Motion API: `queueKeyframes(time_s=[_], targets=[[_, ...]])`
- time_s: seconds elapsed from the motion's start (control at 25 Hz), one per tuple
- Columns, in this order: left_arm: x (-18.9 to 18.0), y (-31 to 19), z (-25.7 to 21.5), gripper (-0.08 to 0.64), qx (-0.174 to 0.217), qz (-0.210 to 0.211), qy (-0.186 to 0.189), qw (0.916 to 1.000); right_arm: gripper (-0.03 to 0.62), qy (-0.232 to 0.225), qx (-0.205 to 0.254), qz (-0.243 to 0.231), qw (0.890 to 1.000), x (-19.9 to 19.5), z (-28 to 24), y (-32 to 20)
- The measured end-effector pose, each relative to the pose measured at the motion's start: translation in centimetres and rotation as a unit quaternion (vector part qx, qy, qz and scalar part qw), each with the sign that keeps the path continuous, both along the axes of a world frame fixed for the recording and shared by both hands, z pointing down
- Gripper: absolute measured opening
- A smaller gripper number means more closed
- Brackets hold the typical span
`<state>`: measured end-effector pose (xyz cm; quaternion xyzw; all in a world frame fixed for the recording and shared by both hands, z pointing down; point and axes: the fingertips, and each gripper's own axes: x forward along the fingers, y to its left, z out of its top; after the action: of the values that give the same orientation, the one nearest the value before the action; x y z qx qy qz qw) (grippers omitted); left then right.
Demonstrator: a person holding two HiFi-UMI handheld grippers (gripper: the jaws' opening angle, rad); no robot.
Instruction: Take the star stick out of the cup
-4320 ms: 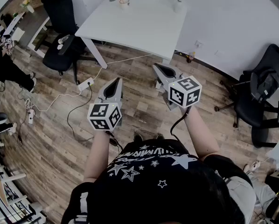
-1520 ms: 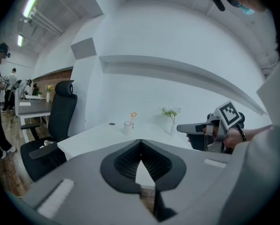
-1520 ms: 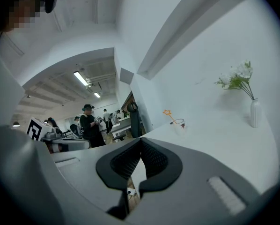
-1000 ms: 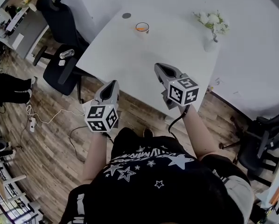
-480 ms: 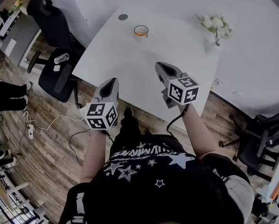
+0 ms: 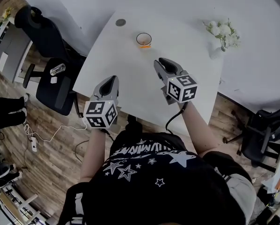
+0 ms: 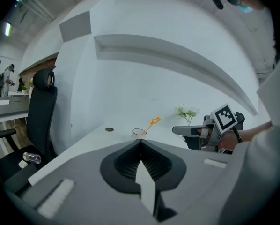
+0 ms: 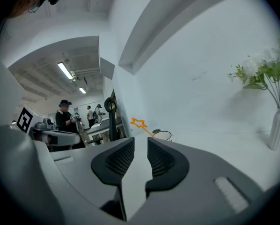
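Overhead, star stick [image 6: 145, 46] barely visible in cup [image 6: 137, 39]; left claw [image 6: 112, 80] clenched, right claw [image 6: 163, 61] just opening, empty.

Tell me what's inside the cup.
The star stick leans in the cup, star end above the rim. The cup's lower part is covered in both gripper views and too small to make out from above.
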<state>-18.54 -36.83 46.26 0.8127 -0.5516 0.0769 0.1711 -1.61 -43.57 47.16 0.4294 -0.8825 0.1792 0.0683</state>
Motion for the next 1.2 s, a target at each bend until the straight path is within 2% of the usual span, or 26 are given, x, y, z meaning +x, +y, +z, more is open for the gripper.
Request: queueKeyframes(time_s=[0.16,0.28,0.56,1.2], targets=[[-1.2,-2.5,0.3,0.002,-0.006,0.016,0.001,0.9999,0.154,0.036,0.017,0.029,0.999,-1.0,0.8,-2.4],[-2.0,-4.1,0.7,0.002,-0.008,0.023,0.004,0.9997,0.155,0.058,0.049,0.051,0.996,-1.4,1.2,-4.0],[-3.5,-7.0,2.0,0.002,-0.024,0.032,0.008,0.9992,0.155,0.111,0.076,0.063,0.989,-3.0,3.1,-6.9],[-4.3,-8.8,3.6,0.002,-0.045,0.038,0.010,0.9982,0.126,0.120,0.095,0.068,0.986,-5.1,4.4,-9.5]])
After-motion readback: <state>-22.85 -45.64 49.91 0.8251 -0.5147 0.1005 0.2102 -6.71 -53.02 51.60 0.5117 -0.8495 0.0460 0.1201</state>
